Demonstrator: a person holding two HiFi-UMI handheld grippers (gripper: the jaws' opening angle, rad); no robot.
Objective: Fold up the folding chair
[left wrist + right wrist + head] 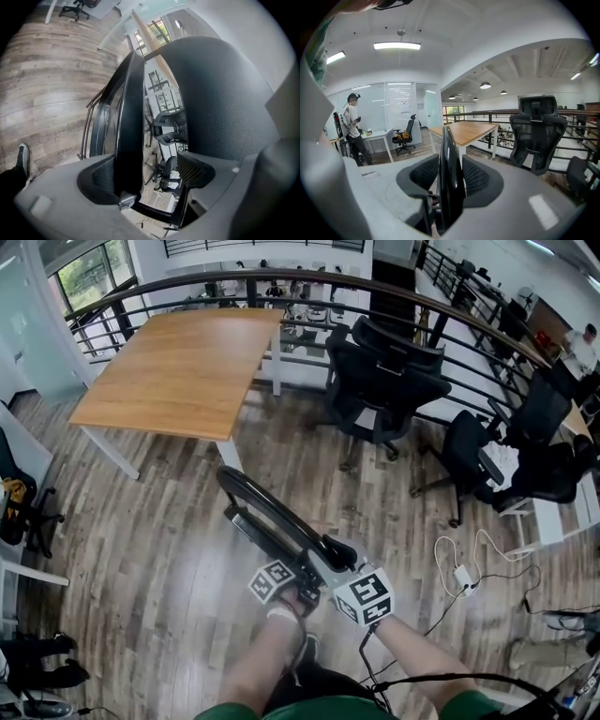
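Note:
The black folding chair (272, 521) stands folded flat on the wooden floor, seen edge-on from above, its rounded top pointing toward the table. Both grippers hold station at its near end. My right gripper (339, 570) is shut on the chair's thin edge (449, 159), which stands upright between both pads (480, 180). My left gripper (298, 577) has a chair panel (131, 117) lying against its left pad (101, 180). Its right pad (194, 171) stands apart, with a gap between. A broad dark textured chair surface (220, 93) fills the right side of that view.
A wooden table (183, 367) stands ahead to the left. Black office chairs (384, 381) (478, 451) sit along a curved railing (328, 282). A white cable and plug (464, 576) lie on the floor at right. A person (350, 122) stands by a desk.

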